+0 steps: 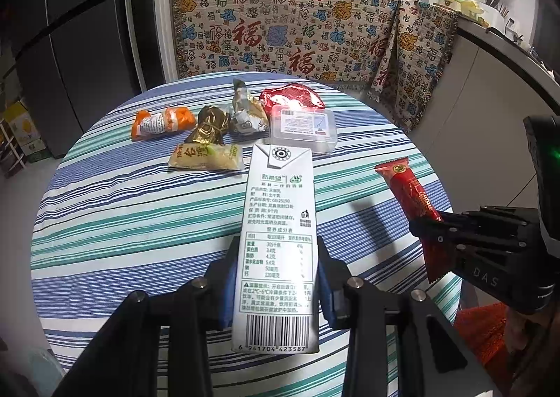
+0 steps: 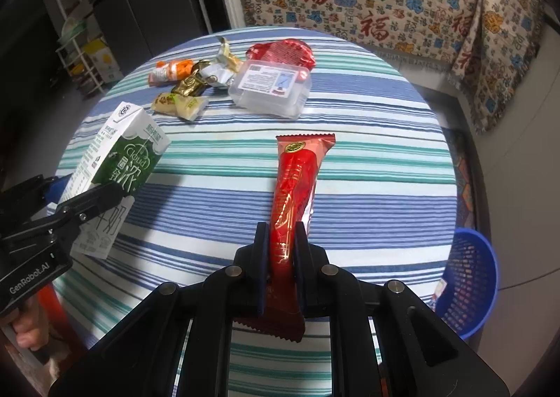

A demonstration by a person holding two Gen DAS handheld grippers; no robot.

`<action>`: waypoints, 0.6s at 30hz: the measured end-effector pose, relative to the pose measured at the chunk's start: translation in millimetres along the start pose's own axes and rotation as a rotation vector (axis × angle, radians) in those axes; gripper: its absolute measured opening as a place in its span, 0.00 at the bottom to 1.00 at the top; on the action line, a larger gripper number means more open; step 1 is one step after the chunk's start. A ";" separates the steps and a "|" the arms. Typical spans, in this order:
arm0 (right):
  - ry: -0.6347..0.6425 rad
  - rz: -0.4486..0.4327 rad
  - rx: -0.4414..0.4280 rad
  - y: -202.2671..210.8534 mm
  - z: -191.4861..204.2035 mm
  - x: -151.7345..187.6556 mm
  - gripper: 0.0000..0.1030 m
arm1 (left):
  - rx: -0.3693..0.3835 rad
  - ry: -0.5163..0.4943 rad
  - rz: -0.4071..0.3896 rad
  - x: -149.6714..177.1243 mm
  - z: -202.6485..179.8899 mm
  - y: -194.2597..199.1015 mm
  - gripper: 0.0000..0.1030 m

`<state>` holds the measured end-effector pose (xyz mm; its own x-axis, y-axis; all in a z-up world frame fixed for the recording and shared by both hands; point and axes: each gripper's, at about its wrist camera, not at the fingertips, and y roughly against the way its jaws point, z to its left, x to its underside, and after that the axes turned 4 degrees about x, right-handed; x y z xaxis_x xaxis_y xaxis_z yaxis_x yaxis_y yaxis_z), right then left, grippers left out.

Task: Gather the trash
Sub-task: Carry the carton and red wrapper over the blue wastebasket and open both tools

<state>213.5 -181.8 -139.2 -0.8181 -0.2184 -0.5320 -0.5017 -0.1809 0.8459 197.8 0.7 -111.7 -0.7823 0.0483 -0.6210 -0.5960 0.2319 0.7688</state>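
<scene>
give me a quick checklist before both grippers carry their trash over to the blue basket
1. Left gripper shut on the milk carton: ok, pads press on both sides.
2. Right gripper shut on the red wrapper: ok, pinched near its lower end.
3. Both items lifted off the striped table: ok as far as it shows, each casts a shadow below.
4. Blue basket within view: ok, it sits below the table edge on the right.
5. Room left in the basket: cannot tell, only part of the inside shows.
6. Trash left on the table: not ok, the clear plastic box and small wrappers remain.
</scene>
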 end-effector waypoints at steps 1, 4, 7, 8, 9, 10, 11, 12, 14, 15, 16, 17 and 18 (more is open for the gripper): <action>0.000 0.000 0.001 0.5 -0.9 0.2 0.11 | 0.002 -0.001 0.000 0.0 -1.0 -0.5 0.37; 0.001 -0.002 0.003 2.2 -3.6 1.6 0.11 | 0.012 -0.003 0.005 -1.1 -6.5 -3.7 0.37; 0.000 -0.005 0.005 6.5 -10.5 3.3 0.11 | 0.034 -0.011 0.012 -3.4 -15.8 -7.6 0.37; -0.003 -0.005 0.006 7.9 -14.2 3.7 0.11 | 0.044 -0.016 0.014 -4.8 -21.2 -9.4 0.37; -0.008 -0.005 0.008 10.1 -20.4 4.2 0.11 | 0.056 -0.026 0.017 -6.8 -28.3 -11.7 0.37; -0.014 -0.006 0.010 12.0 -26.5 4.5 0.11 | 0.065 -0.033 0.019 -8.1 -34.5 -13.3 0.37; -0.022 -0.006 0.015 14.2 -34.0 5.2 0.11 | 0.075 -0.039 0.021 -10.1 -41.8 -15.5 0.37; -0.029 -0.005 0.019 16.6 -41.2 6.2 0.11 | 0.090 -0.050 0.025 -12.8 -51.0 -18.4 0.37; -0.051 -0.001 0.032 22.4 -61.7 7.7 0.11 | 0.113 -0.066 0.030 -17.5 -66.6 -22.6 0.37; -0.062 -0.001 0.041 26.1 -73.0 9.1 0.11 | 0.125 -0.077 0.033 -20.2 -76.0 -25.4 0.37; -0.071 0.000 0.053 29.7 -84.0 10.3 0.11 | 0.141 -0.091 0.035 -24.0 -88.7 -28.9 0.37; -0.080 -0.001 0.064 33.0 -94.4 11.8 0.11 | 0.154 -0.102 0.037 -26.3 -98.4 -31.5 0.37; -0.090 -0.001 0.076 37.1 -107.1 13.6 0.11 | 0.168 -0.113 0.040 -29.0 -109.2 -34.4 0.37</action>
<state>213.8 -294.3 -119.2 -0.8379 -0.1308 -0.5299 -0.5195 -0.1068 0.8478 221.1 -114.7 -103.4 -0.7738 0.1674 -0.6109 -0.5188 0.3858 0.7629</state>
